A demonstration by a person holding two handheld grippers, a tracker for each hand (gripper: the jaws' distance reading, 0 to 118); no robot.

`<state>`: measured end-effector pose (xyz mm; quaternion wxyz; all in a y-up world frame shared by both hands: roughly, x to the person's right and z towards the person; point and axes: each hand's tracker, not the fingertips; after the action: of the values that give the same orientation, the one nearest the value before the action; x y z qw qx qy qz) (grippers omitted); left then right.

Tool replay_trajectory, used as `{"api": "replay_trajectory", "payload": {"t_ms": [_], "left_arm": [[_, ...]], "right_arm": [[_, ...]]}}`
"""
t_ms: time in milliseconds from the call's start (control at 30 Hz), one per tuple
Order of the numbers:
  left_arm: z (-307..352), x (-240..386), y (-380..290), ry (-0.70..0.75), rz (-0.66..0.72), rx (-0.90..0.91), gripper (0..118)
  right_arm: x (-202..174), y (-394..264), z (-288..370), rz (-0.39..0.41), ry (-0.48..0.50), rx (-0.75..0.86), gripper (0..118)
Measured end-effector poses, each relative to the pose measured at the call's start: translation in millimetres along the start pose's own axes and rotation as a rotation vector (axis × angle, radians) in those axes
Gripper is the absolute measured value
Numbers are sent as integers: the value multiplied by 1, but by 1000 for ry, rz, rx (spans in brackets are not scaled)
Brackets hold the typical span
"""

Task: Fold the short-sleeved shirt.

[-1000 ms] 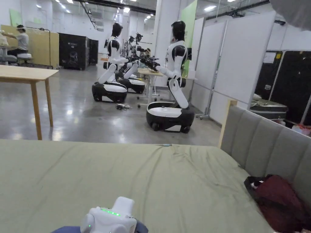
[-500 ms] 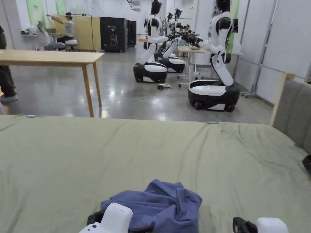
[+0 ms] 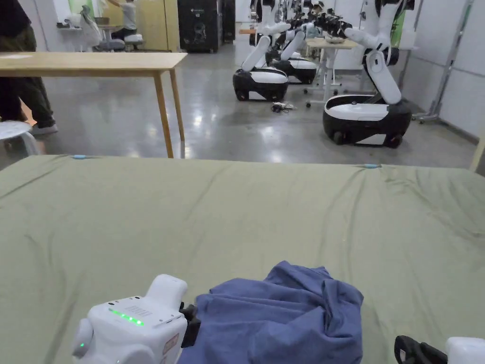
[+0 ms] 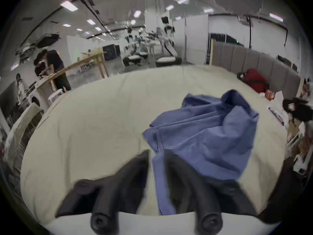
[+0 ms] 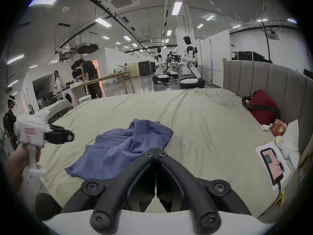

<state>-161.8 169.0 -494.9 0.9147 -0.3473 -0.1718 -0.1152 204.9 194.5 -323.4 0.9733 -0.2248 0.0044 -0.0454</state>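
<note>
The short-sleeved shirt (image 3: pixel 284 317) is blue and lies in a crumpled heap on the green bed sheet (image 3: pixel 237 213), near the front edge. My left gripper (image 3: pixel 192 324) is at the shirt's left edge. In the left gripper view its blurred jaws (image 4: pixel 156 154) stand apart, and a strip of the shirt (image 4: pixel 203 137) shows in the gap. My right gripper (image 5: pixel 155 154) is shut with nothing in it, its tips over the near side of the shirt (image 5: pixel 127 147). The right gripper view has the left gripper (image 5: pixel 71 137) held by a hand, just left of the cloth.
A grey headboard (image 5: pixel 271 79) runs along the bed's right side, with a red bag (image 5: pixel 262 108), snack packets (image 5: pixel 277 128) and a phone on paper (image 5: pixel 271 164) near it. Beyond the bed are a wooden table (image 3: pixel 94 61), white robots (image 3: pixel 364 109) and people.
The head camera has tipped down and swung left, so the shirt and both grippers have come into the picture. The shirt lies in much the same heap as half a second ago.
</note>
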Motion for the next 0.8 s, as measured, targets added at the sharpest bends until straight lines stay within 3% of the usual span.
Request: {"api": "replay_trajectory", "payload": {"t_ms": [33,100,367,433,467,500,533,567,600,633,667,700,733,800], "left_arm": [[-23,-2,8,22,-25,5,58],[-55,-3,17,9,-23,-6,97],[-141,-16,30,-13,-75,-126,96],[-150,-13,25,-62,-97,-153,79],[-143,-13,26,-102,-80,-140,61],[-137,-12,27,-143,-59,-124,17],[-129,-7,27,-147,-67,-97,0],[-122,1,24,-54,-134,-64,0],[-122,-1,22,-70,-148,-85,0],[-116,-1,19,-97,-135,-96,0],[-109,-1,16,-114,-107,-93,0],[-101,-1,14,-111,-89,-73,0],[-98,-10,13,-108,-76,-60,0],[-87,-14,11,-126,-25,-20,0]], "right_arm": [[4,1,-5,1,-9,-2,1],[11,4,-12,-2,-16,-7,1],[41,19,-63,12,-43,-65,1],[48,30,-87,4,-18,-96,1],[52,37,-102,2,-8,-123,1],[55,45,-118,4,2,-147,1],[58,54,-137,3,14,-169,1],[65,64,-161,-24,49,-220,1],[68,71,-179,-47,72,-261,6],[71,80,-204,-70,93,-311,25],[74,86,-226,-101,113,-345,56],[77,88,-245,-112,107,-384,98],[78,91,-265,-110,115,-433,112],[74,92,-291,-72,99,-481,112]]}}
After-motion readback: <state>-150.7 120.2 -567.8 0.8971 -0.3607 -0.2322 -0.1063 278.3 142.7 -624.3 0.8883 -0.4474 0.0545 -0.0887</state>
